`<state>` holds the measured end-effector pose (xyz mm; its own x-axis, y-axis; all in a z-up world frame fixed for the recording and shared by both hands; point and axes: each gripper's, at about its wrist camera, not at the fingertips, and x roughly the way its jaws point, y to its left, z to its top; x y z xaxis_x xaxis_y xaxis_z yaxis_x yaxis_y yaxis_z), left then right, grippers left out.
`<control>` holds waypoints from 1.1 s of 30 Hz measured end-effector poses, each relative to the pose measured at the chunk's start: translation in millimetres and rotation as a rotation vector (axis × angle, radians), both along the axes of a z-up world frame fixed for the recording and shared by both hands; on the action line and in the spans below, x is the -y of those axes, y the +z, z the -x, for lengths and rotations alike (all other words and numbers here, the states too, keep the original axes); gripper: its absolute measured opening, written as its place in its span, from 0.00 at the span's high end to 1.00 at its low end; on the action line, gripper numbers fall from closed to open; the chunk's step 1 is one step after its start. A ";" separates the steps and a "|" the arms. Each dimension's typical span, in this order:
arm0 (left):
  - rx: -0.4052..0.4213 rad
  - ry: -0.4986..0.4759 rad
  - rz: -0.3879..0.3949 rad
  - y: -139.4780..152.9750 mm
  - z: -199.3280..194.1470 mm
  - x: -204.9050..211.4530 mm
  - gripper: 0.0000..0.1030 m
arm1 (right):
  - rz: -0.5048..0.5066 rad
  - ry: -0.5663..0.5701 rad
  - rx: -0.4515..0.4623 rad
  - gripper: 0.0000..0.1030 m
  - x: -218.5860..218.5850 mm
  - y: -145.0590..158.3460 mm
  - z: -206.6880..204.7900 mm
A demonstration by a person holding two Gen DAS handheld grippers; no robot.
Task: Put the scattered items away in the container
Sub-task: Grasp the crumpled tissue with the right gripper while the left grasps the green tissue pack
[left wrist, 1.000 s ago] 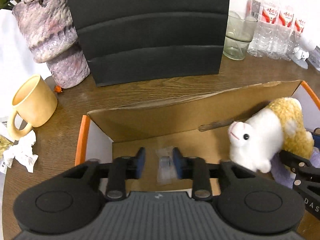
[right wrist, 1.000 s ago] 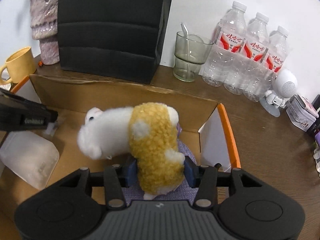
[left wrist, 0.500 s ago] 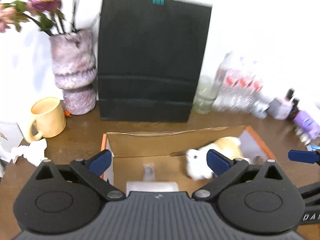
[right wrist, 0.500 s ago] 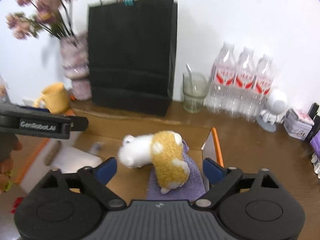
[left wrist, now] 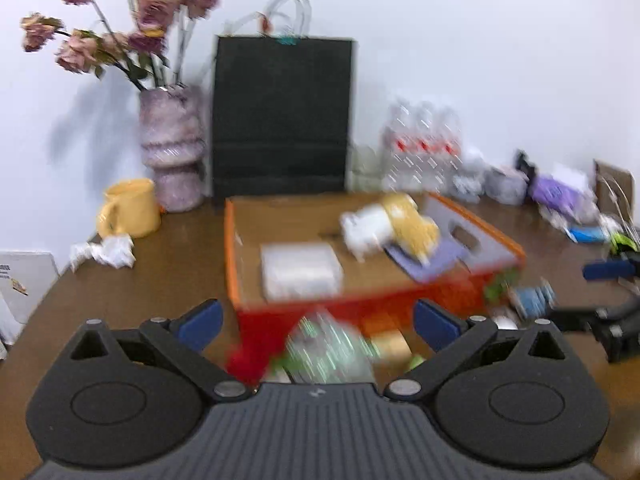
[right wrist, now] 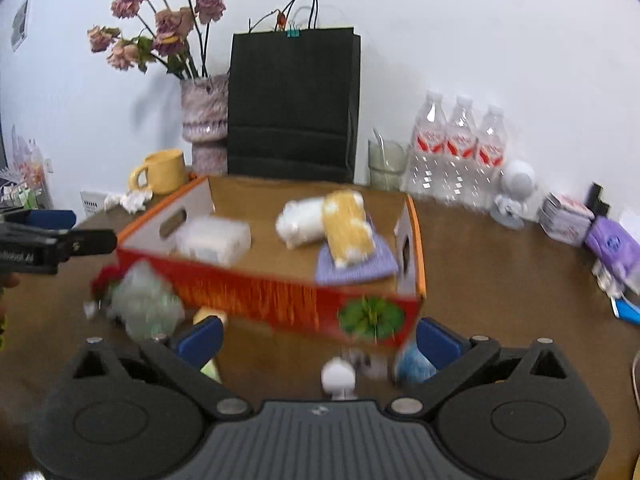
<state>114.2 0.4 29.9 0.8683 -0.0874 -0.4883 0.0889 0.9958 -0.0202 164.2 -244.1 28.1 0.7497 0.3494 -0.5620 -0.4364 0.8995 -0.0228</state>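
Brown table (left wrist: pixel 160 280) is filling the frame; orange box (left wrist: pixel 476 216) is sitting mid-frame, holding plush toy (left wrist: pixel 392 224) and clear case (left wrist: pixel 300 268). Left gripper (left wrist: pixel 318 320) is released, empty; right gripper (right wrist: pixel 318 336) jaws are opening, nothing between them.

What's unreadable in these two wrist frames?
- Left wrist: greenish item in front of the orange cardboard box, smeared by motion blur, cut by gripper body.
- Right wrist: small white object and blue one, blurred, partly behind gripper.
- Water bottle labels: too small.
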 end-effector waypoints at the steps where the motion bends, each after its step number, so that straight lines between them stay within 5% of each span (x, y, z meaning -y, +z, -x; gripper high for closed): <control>1: -0.006 -0.024 -0.006 -5.0 6.6 5.2 0.00 | 0.004 -0.005 0.001 0.00 2.5 -6.6 8.5; 8: -0.046 -0.129 -0.054 -27.2 21.0 41.2 0.00 | 0.063 -0.028 -0.014 0.01 4.6 -42.1 34.8; 19: -0.124 -0.163 -0.087 -45.8 1.5 61.3 0.02 | 0.058 -0.039 -0.065 0.06 4.7 -60.2 29.2; 28: -0.222 -0.171 -0.042 -59.2 -22.8 64.2 0.22 | 0.030 -0.037 -0.113 0.17 4.2 -69.6 19.8; 33: -0.233 -0.156 -0.036 -62.2 -27.5 63.7 0.43 | 0.014 -0.035 -0.154 0.45 6.5 -72.5 15.1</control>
